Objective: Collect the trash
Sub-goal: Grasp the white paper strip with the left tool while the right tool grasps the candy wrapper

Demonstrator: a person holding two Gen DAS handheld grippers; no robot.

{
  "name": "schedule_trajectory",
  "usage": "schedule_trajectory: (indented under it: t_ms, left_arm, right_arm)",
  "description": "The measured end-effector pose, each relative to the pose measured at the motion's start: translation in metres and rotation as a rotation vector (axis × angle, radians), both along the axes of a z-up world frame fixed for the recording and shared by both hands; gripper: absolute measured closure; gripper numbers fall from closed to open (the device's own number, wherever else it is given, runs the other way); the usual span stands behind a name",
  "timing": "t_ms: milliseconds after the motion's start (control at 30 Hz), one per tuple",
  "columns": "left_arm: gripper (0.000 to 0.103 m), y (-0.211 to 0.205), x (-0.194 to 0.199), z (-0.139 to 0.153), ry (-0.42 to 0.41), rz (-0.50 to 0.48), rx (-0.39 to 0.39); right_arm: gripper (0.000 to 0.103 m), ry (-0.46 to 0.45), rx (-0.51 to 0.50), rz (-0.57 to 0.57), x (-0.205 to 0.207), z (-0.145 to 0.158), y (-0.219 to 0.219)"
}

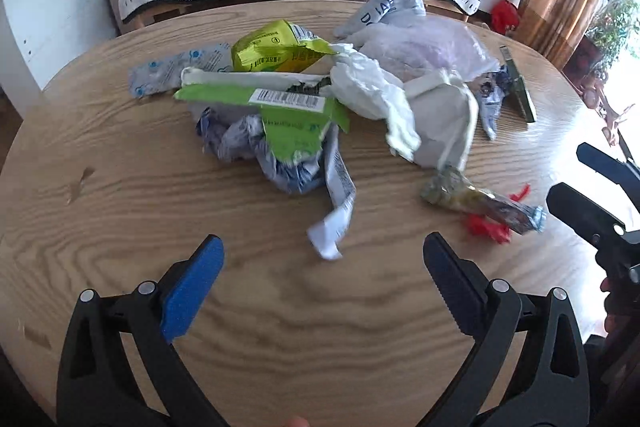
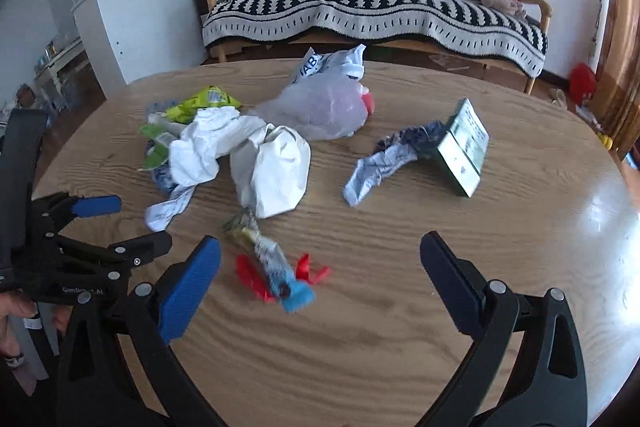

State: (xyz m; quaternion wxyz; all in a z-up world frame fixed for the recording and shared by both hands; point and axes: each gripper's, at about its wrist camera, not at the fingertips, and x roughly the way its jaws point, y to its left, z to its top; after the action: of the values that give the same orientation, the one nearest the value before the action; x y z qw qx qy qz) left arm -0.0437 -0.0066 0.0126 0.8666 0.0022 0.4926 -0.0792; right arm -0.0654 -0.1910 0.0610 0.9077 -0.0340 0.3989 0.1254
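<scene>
Your left gripper (image 1: 322,247) is released, its blue pads wide apart, and it hovers over the round wooden table (image 1: 120,211) in the lower middle of the left wrist frame. Nothing is between its fingers. Just above it in the frame lies the tip of a crumpled white-and-blue wrapper strip (image 1: 334,211), which runs up into the main pile of trash.

That pile fills the centre of the frame — a torn green package with a barcode label (image 1: 296,115), a yellow-green snack bag (image 1: 276,51) behind it, crumpled white paper (image 1: 372,91), and a translucent plastic bag (image 1: 424,47) at the upper right.

Your right gripper (image 2: 320,253) is also released and holds nothing. In the right wrist frame, a small twisted candy wrapper (image 2: 276,263) with red scraps (image 2: 248,275) beside it lies on the table between the two fingers, in the lower middle. A green flat box (image 2: 464,151) stands tilted at the right centre, touching a crumpled blue-white wrapper (image 2: 380,163).

A sofa with a black-and-white striped blanket (image 2: 376,3) stands behind the table.
</scene>
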Motion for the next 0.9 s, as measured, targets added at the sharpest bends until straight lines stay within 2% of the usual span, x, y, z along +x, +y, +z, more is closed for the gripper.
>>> schedule_trajectory:
  t_ms: [133, 200, 300, 367, 433, 533, 567, 633, 667, 700, 733, 900]
  left_arm:
    - [0.006, 0.008, 0.005, -0.007, -0.022, -0.031, -0.054]
    - [0.006, 0.011, 0.007, -0.011, -0.019, -0.029, -0.057]
    - [0.006, 0.011, 0.009, -0.01, -0.023, -0.062, -0.079]
    - [0.006, 0.008, 0.006, -0.012, -0.037, -0.085, -0.051]
    - [0.006, 0.003, 0.005, -0.013, -0.037, -0.101, -0.019]
    - [0.006, 0.0, 0.006, -0.014, -0.034, -0.088, -0.01]
    - [0.006, 0.002, 0.007, -0.014, -0.033, -0.083, -0.022]
    - [0.01, 0.007, 0.007, -0.012, -0.031, -0.07, -0.073]
    - [0.014, 0.008, 0.008, -0.01, -0.033, -0.065, -0.085]
    - [0.024, 0.007, 0.007, -0.009, -0.036, -0.064, -0.08]
    - [0.03, 0.005, 0.006, -0.008, -0.039, -0.079, -0.074]
    - [0.031, -0.006, 0.003, -0.008, -0.046, -0.114, -0.051]
  right_arm:
    - [0.007, -0.085, -0.014, 0.047, -0.012, -0.009, -0.005]
    - [0.007, -0.046, 0.014, 0.072, -0.01, -0.011, -0.009]
    - [0.007, -0.076, -0.001, 0.063, -0.012, -0.006, -0.016]
    - [0.007, -0.033, 0.016, 0.068, -0.013, -0.009, -0.019]
    - [0.007, 0.012, 0.081, 0.097, -0.015, -0.012, -0.021]
    - [0.007, 0.005, 0.073, 0.137, -0.022, -0.011, -0.016]
    - [0.008, 0.004, 0.07, 0.153, -0.024, -0.011, -0.014]
    - [0.017, 0.016, 0.083, 0.165, -0.027, -0.012, -0.012]
    - [0.026, 0.027, 0.082, 0.164, -0.027, -0.014, -0.012]
    - [0.031, 0.033, 0.079, 0.159, -0.026, -0.015, -0.012]
    - [0.032, 0.038, 0.078, 0.155, -0.026, -0.015, -0.012]
    - [0.036, 0.068, 0.084, 0.145, -0.025, -0.02, -0.012]
